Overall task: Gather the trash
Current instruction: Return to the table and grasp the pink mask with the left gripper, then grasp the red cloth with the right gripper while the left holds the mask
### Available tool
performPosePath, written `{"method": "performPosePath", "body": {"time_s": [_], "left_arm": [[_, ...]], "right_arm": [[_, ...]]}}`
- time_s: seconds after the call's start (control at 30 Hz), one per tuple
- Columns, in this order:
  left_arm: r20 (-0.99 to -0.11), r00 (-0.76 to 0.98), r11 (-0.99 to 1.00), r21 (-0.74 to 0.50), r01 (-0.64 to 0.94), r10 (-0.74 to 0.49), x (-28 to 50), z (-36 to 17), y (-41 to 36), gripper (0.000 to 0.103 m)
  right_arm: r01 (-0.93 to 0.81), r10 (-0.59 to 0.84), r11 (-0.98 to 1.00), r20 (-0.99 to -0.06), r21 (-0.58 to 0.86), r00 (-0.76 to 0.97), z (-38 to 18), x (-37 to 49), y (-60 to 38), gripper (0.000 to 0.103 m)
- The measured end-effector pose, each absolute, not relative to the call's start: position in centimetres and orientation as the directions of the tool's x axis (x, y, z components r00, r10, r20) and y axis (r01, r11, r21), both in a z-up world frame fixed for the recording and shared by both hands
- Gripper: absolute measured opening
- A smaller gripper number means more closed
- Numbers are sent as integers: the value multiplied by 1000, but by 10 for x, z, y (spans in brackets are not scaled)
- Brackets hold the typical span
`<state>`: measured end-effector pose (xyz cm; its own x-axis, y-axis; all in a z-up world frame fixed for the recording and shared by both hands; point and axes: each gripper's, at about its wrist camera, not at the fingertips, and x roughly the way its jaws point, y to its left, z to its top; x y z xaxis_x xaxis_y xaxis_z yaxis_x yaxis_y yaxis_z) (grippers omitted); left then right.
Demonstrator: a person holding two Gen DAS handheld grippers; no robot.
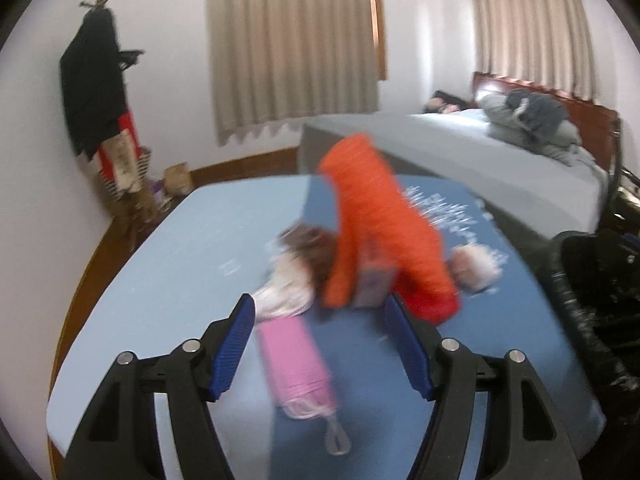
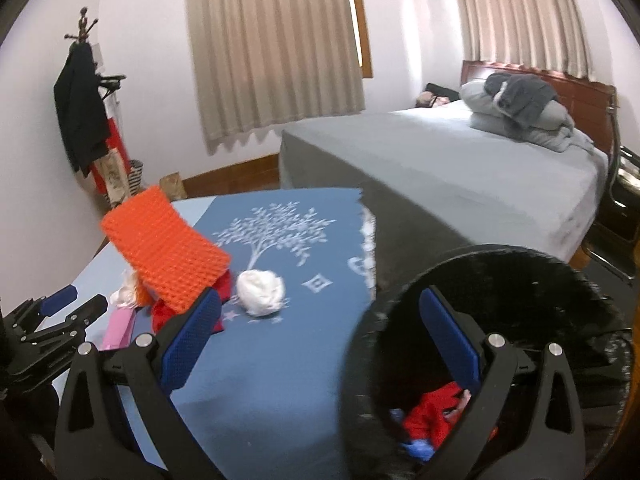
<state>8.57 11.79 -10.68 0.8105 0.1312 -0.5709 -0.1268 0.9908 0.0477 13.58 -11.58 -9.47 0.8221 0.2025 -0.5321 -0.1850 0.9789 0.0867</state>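
Observation:
On the blue table [image 1: 180, 240] lies a pile of trash: a pink packet [image 1: 294, 364], a crumpled white and brown wrapper [image 1: 292, 272], an orange foam mesh [image 1: 376, 220] arching over a red wrapper [image 1: 432, 300], and a white tissue ball [image 1: 476, 268]. My left gripper [image 1: 320, 304] is open just above the table, with the pink packet lying loose between its fingers. My right gripper [image 2: 320, 296] is wide open and holds nothing; it straddles the table's edge and the black-lined bin [image 2: 480, 264], which holds red and blue scraps [image 2: 432, 412]. The right wrist view also shows the mesh [image 2: 164, 248], tissue ball [image 2: 260, 292] and left gripper [image 2: 82, 298].
A grey bed [image 2: 460, 168] with piled bedding stands close behind the table and bin. A coat stand [image 2: 80, 120] with dark clothes is in the far left corner, with a paper bag [image 2: 174, 186] on the floor near it. Curtains cover both windows.

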Motion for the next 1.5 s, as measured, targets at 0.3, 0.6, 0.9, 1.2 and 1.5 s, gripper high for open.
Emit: {"method": "performPosePath", "body": {"time_s": [0.3, 0.6, 0.9, 1.2, 1.5], "left_arm": [[-645, 749, 982, 14, -187, 152, 96, -139, 146, 66], [-700, 704, 984, -9, -180, 123, 108, -152, 142, 52], [-709, 696, 987, 5, -158, 115, 107, -155, 135, 15], [-653, 750, 989, -10, -146, 104, 89, -129, 137, 10], [-588, 803, 991, -9, -134, 104, 81, -103, 137, 10]], "right_arm": [[-220, 217, 973, -565, 65, 796, -114, 146, -88, 97], [-223, 219, 972, -593, 68, 775, -127, 152, -85, 97], [-240, 237, 968, -599, 76, 765, -129, 152, -78, 97], [-274, 267, 958, -604, 83, 751, -129, 149, -63, 97], [-327, 313, 940, -615, 94, 724, -131, 151, -34, 97]]}}
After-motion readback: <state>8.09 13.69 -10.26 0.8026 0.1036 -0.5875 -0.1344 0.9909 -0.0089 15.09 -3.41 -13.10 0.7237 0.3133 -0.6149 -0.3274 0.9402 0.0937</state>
